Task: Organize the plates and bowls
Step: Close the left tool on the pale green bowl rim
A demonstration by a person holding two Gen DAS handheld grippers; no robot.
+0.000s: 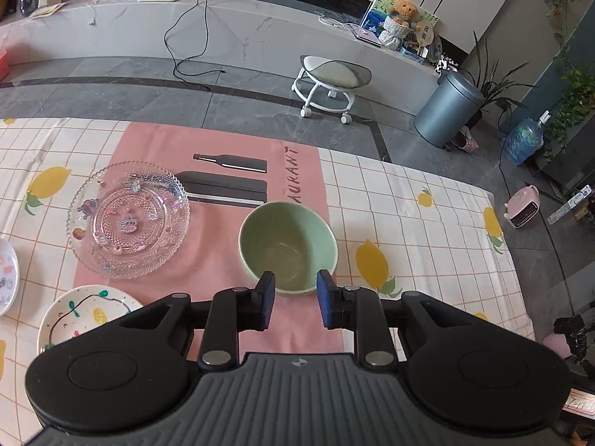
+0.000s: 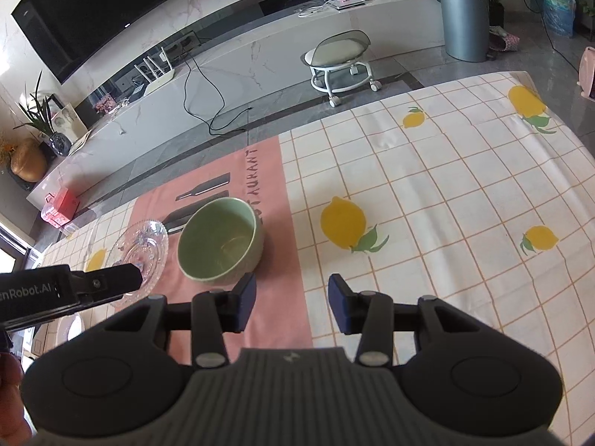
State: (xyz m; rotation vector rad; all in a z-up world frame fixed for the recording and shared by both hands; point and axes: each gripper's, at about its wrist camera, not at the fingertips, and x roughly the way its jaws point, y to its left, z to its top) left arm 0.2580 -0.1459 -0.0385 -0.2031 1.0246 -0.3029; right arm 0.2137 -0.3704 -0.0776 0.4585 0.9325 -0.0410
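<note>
A pale green bowl (image 1: 288, 245) stands upright and empty on the pink mat (image 1: 219, 278). My left gripper (image 1: 296, 290) hangs open just over the bowl's near rim; its blue pads (image 1: 266, 293) touch nothing. Left of the bowl lies a clear patterned glass plate (image 1: 128, 219), with a white painted plate (image 1: 89, 312) nearer and another white plate (image 1: 5, 275) at the left edge. In the right wrist view the bowl (image 2: 219, 241) and the glass plate (image 2: 143, 249) sit up and left of my right gripper (image 2: 293, 293), which is open and empty above the cloth.
A lemon-print checked cloth (image 2: 446, 204) covers the table, whose far edge (image 1: 353, 152) drops to a grey tiled floor. Beyond it are a white wheeled stool (image 1: 329, 81), a grey bin (image 1: 448, 107) and a loose black cable (image 1: 186, 63). The left gripper's body (image 2: 74, 286) shows at the right view's left side.
</note>
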